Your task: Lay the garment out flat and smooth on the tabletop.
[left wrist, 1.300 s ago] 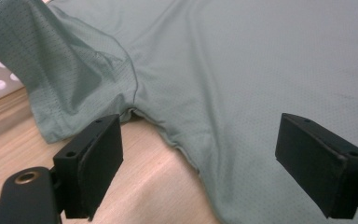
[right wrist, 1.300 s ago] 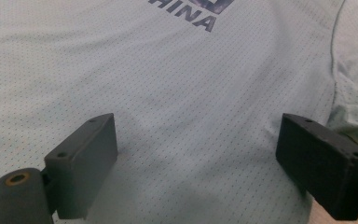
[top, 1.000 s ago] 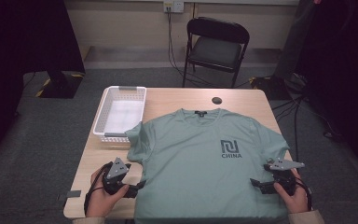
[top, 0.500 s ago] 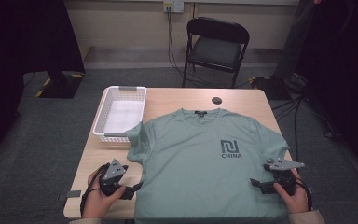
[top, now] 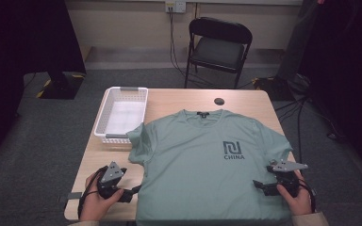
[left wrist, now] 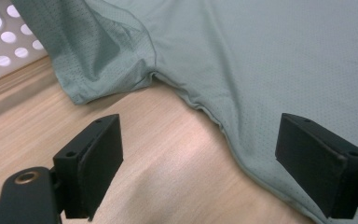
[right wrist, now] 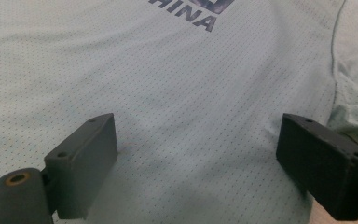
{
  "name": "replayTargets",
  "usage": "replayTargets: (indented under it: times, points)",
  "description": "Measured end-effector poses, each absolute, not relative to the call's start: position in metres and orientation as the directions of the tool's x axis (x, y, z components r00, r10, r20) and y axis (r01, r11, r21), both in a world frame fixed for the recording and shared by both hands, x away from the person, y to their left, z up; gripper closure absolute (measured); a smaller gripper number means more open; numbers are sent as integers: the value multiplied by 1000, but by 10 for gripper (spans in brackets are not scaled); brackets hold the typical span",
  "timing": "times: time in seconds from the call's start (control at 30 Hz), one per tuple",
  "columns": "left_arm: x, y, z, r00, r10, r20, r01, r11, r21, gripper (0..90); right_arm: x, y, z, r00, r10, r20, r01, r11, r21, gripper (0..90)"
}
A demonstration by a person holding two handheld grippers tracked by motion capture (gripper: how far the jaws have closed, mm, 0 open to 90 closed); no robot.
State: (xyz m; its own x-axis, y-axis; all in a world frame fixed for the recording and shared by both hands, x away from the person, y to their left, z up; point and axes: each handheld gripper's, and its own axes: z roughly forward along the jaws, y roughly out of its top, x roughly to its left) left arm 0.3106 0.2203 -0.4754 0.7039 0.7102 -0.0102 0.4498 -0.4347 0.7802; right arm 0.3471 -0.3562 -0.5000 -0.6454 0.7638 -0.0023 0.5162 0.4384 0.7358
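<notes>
At the near edge of the table [top: 259, 96], both grippers are spread wide, holding nothing. To grasp well, the left gripper [left wrist: 200, 154] should slide under the shirt's [top: 207, 165] side hem, and the right gripper [right wrist: 196, 158] pinch a single layer. The shirt lies flat, face up: pale green mesh with a dark "CHINA" print, one sleeve touching the basket [top: 104, 123].
</notes>
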Motion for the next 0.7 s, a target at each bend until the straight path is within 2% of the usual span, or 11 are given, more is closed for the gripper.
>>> replayTargets:
  times: [0.7]
  points:
    - [309,234,-480,690,724,-10,461,-429,777,147,347,-356,-500,-645,764,-2,516,438,736,112]
